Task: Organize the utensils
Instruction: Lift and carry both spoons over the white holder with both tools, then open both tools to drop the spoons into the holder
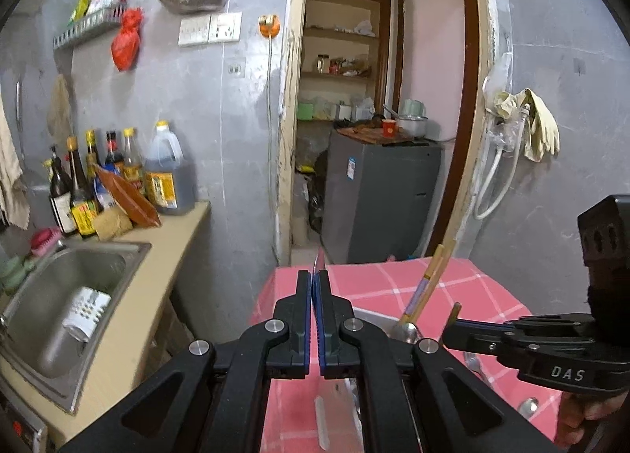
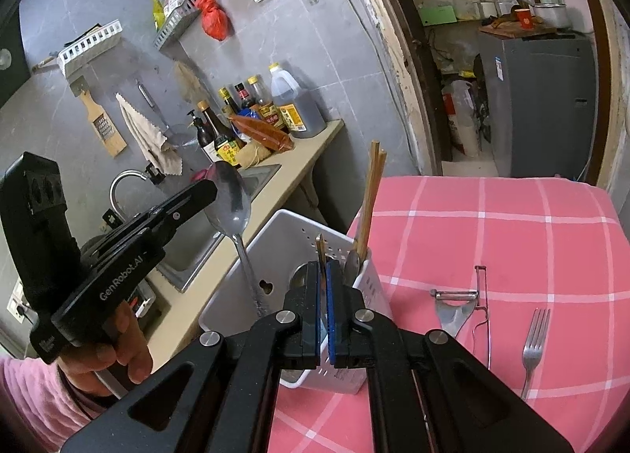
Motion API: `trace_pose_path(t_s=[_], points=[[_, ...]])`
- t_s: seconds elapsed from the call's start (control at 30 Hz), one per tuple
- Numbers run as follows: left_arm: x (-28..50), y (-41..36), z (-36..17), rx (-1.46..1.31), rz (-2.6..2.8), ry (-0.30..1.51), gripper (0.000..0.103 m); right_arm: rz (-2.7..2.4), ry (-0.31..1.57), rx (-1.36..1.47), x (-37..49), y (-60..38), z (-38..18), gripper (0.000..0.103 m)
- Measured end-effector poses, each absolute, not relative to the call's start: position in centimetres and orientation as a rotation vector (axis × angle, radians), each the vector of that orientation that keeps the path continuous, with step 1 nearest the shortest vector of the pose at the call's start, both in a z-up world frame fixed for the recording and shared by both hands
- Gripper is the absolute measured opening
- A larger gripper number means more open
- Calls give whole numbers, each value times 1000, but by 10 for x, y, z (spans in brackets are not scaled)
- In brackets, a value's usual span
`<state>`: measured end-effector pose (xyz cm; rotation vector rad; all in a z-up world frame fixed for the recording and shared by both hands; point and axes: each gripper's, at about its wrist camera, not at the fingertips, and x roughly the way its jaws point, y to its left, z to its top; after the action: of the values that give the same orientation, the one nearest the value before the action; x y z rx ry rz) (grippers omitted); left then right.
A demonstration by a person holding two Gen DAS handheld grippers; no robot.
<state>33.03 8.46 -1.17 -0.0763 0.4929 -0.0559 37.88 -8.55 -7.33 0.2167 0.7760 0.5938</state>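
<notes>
The left tool [image 2: 210, 187] is clenched on a spoon [image 2: 230, 201], held bowl-up above the gap between the sink [image 1: 78, 295] and the white utensil holder [image 2: 283, 240]. The right tool [image 2: 325, 283] grips a thin chopstick [image 2: 321, 252] upright over the holder's front compartment, where two more chopsticks [image 2: 370, 201] and a spoon bowl lean. The holder stands at the left edge of the pink checked worktop [image 2: 512, 224]. To its right lie a peeler [image 2: 456, 307] and a fork [image 2: 533, 346], apart from each other, with bare cloth beyond.
</notes>
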Motion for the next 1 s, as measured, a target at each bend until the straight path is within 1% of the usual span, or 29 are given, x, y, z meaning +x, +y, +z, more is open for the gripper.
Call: trace_pose_path(t_s=[0.13,0.2,0.3,0.37,0.4,0.43,0.47,0.53,0.6,0.67,0.7,0.73,0.77,0.83,0.87,0.9,0.93,1.0], points=[[327,87,-14,-99,-79,533,3,597,779,210,378,-86,-73,4],[325,87,-15,-103,-88,541,5,594,776,203,376,-88,-71,4],[320,86,-15,-122,-98,553,17,586,772,213,374,-94,-70,4],[315,87,-13,-147,-102,539,31,570,754,222,370,-102,-67,4],[314,88,-12,-155,-103,534,34,561,745,224,368,-104,-66,5],[312,88,-11,-166,-104,526,38,550,734,224,366,-107,-64,8],[310,87,-9,-175,-101,520,39,534,717,226,363,-113,-61,11],[307,85,-6,-186,-100,516,41,514,686,234,359,-123,-55,25],[304,81,-3,-189,-100,505,47,484,645,232,352,-133,-46,31],[301,76,1,-189,-102,491,59,457,613,230,347,-144,-39,39],[299,74,2,-189,-101,484,64,442,603,235,346,-148,-35,50],[297,71,3,-196,-103,473,72,425,590,249,343,-155,-32,62],[296,69,4,-205,-111,469,78,410,578,262,341,-162,-29,67],[294,64,5,-225,-132,469,84,384,555,269,336,-174,-23,80],[294,60,5,-231,-138,473,89,368,538,266,333,-180,-20,83],[293,57,5,-231,-139,474,91,356,524,263,331,-184,-18,90],[292,53,5,-228,-139,471,94,342,503,259,327,-190,-15,95],[289,45,6,-222,-139,456,97,323,469,247,319,-199,-9,99]])
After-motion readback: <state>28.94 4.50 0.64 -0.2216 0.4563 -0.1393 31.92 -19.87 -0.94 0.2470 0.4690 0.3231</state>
